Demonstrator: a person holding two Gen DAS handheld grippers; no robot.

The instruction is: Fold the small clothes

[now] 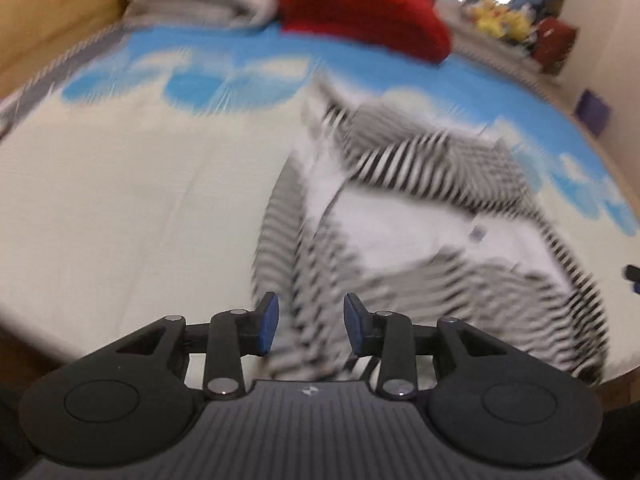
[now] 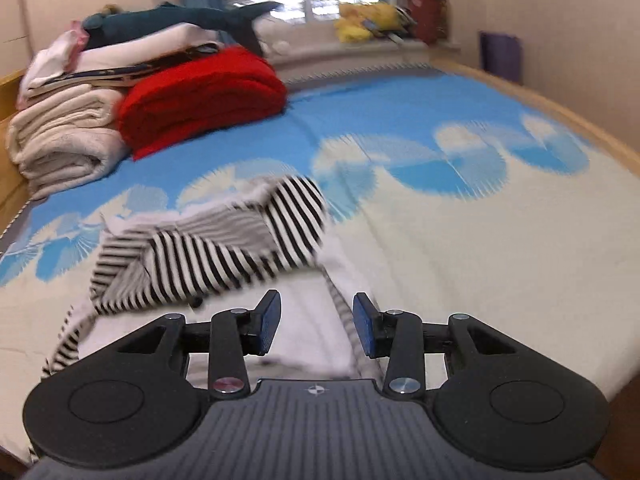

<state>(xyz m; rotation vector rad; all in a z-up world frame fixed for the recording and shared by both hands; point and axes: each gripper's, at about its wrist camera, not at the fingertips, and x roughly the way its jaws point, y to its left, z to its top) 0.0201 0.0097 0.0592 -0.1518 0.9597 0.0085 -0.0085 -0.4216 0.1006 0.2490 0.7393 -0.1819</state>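
A small garment with black-and-white stripes and white panels [image 1: 420, 220] lies partly folded on the bed, blurred by motion. It also shows in the right wrist view [image 2: 208, 256], with a striped flap folded over its white part. My left gripper [image 1: 311, 328] is open and empty, just above the garment's near left edge. My right gripper [image 2: 317, 328] is open and empty, over the garment's near right edge with a thin striped seam between its fingers.
The bed cover [image 2: 480, 264] is cream with blue cloud shapes. A folded red blanket [image 2: 200, 96] and a stack of cream towels [image 2: 64, 144] lie at the far side. Yellow plush toys [image 2: 364, 20] sit on the window sill. A wooden bed frame [image 1: 48, 16] borders the left.
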